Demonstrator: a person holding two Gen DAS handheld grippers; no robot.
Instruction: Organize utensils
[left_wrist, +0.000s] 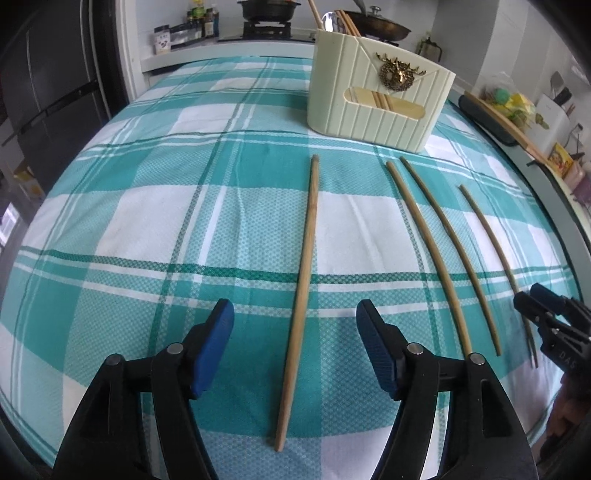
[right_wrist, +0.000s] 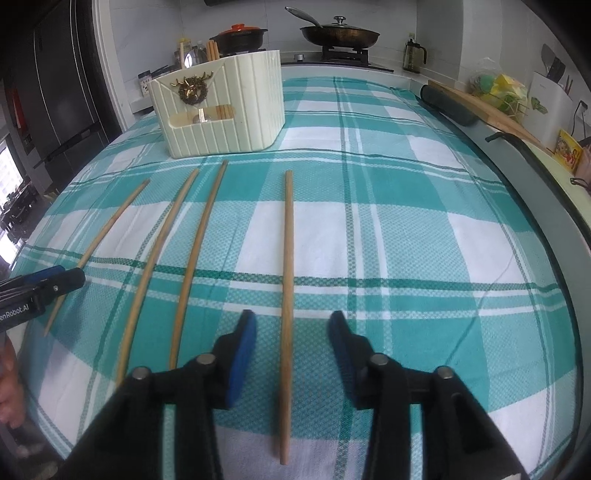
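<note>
Several wooden chopsticks lie side by side on the teal plaid cloth. My left gripper (left_wrist: 295, 317) is open, its jaws either side of the leftmost chopstick (left_wrist: 303, 280). My right gripper (right_wrist: 293, 323) is open, its jaws either side of the rightmost chopstick (right_wrist: 286, 295). Two more chopsticks (left_wrist: 424, 236) (left_wrist: 448, 236) lie between them. The cream utensil holder (left_wrist: 376, 92) with a gold deer emblem stands behind the chopsticks and holds more chopsticks and a spoon; it also shows in the right wrist view (right_wrist: 221, 107). The right gripper shows at the left wrist view's right edge (left_wrist: 546, 314), the left gripper at the right wrist view's left edge (right_wrist: 55, 282).
Teal plaid cloth (left_wrist: 184, 206) covers the table. Behind it is a stove with a black pot (left_wrist: 267, 11) and a lidded pan (right_wrist: 340, 33). A dark roll and wooden board (right_wrist: 454, 103) lie along the right edge. A dark fridge (left_wrist: 48, 92) stands at left.
</note>
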